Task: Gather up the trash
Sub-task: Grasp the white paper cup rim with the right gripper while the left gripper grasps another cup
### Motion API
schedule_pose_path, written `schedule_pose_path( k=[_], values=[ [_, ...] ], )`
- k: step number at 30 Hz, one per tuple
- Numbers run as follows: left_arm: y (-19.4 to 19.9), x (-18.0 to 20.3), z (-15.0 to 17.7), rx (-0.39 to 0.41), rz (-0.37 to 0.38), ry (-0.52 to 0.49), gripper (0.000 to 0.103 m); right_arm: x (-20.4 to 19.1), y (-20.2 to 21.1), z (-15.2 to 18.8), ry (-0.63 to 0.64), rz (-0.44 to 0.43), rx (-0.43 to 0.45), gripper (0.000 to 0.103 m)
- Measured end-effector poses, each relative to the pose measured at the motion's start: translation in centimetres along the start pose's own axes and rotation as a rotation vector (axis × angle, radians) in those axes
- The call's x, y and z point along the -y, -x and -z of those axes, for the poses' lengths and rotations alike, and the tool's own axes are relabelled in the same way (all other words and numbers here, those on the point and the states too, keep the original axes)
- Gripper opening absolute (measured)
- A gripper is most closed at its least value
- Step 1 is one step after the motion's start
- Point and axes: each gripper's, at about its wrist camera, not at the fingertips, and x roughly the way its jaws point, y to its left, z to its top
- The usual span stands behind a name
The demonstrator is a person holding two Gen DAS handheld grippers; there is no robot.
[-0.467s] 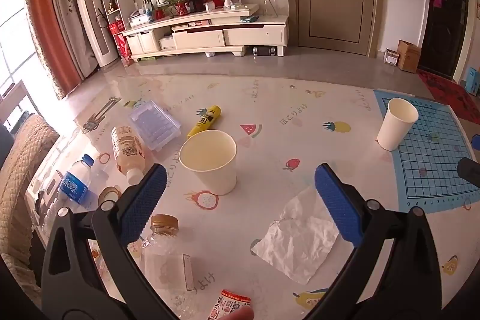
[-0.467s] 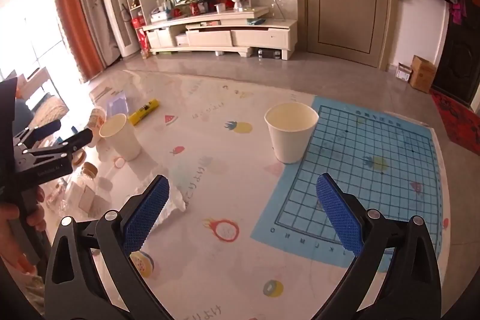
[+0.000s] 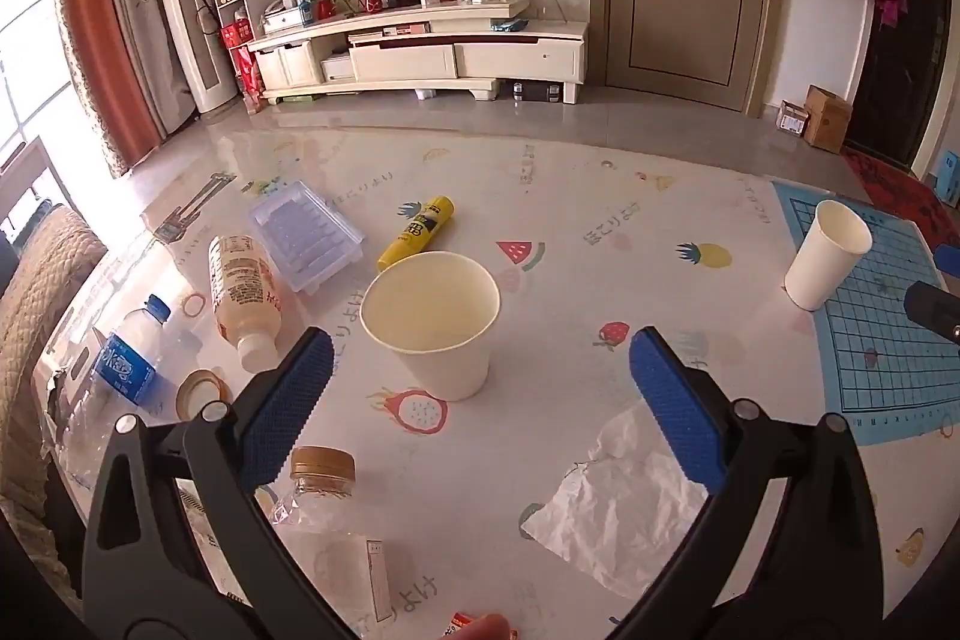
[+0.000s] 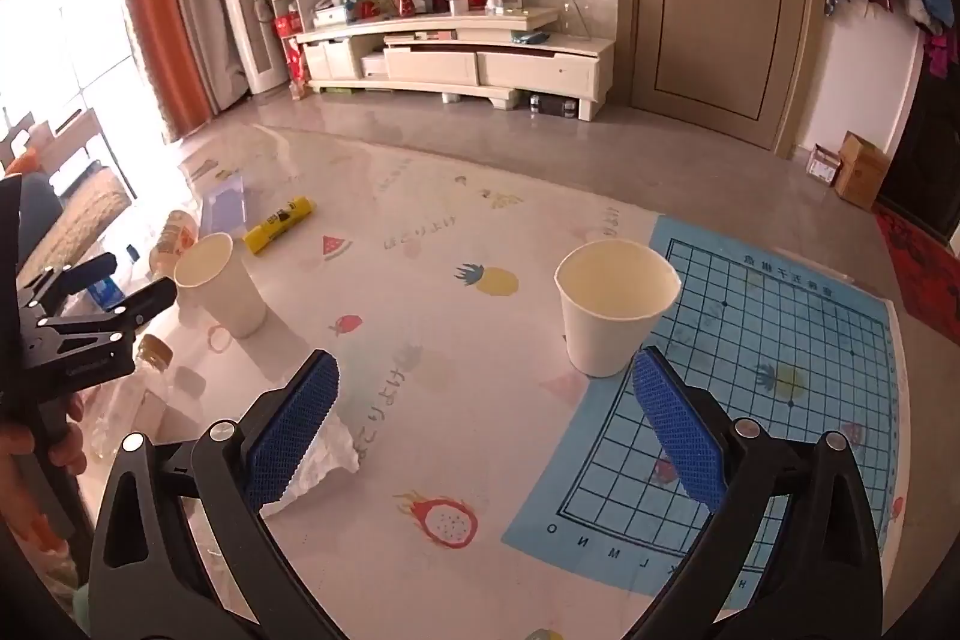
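While both sets of blue-padded jaws are spread wide with nothing between them, the left gripper is held tilted down over the fruit-printed table cover, and the right gripper is held over the near right part of the same table. Just beyond the left gripper an upright paper cup is seen, and a crumpled white wrapper lies flat near its right pad. Near the left pad a clear jar with a gold lid is found on its side. Farther left, a cream-labelled bottle, a blue-labelled water bottle, a tape roll and a clear plastic tray are scattered, with a yellow glue stick lying beyond the cup. Ahead of the right gripper a second paper cup is stood at the left edge of a blue grid mat. A white television cabinet is set against the far wall.
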Motion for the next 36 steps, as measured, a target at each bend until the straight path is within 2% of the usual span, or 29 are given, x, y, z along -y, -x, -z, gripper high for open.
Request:
schedule_pose_path(
  k=[10, 15, 17, 18, 19, 25, 31, 35, 36],
  values=[
    [-2.8, -0.2, 0.0, -0.028, -0.023, 0.008, 0.097, 0.5, -2.3, -0.6, 0.018, 0.014, -0.013, 0.096],
    [-3.8, -1.0, -0.8, -0.045, -0.006, 0.046, 0.097, 1.1, -3.2, -0.9, 0.019, 0.012, -0.018, 0.096],
    [-4.3, -1.2, -0.9, -0.051, 0.008, 0.055, 0.097, 1.2, -3.7, -1.0, 0.026, -0.001, -0.025, 0.089],
    [-4.4, -1.4, -1.1, -0.053, 0.019, 0.058, 0.097, 1.3, -4.1, -1.0, 0.028, -0.010, -0.035, 0.079],
    [-4.6, -1.6, -1.2, -0.056, 0.029, 0.062, 0.097, 1.5, -4.5, -1.0, 0.024, -0.019, -0.046, 0.077],
    [-6.2, -3.7, -1.7, -0.093, 0.094, 0.090, 0.096, 2.8, -6.1, -1.0, 0.008, -0.060, -0.072, 0.077],
    [-7.4, -5.8, -1.8, -0.123, 0.113, 0.122, 0.096, 3.6, -7.4, -1.7, 0.021, -0.085, -0.107, 0.073],
    [-8.9, -6.9, -1.3, -0.166, 0.105, 0.122, 0.096, 3.8, -8.4, -1.9, 0.030, -0.097, -0.130, 0.063],
    [-9.3, -7.0, -1.1, -0.182, 0.114, 0.125, 0.094, 3.9, -8.7, -1.9, 0.023, -0.101, -0.137, 0.058]
  ],
)
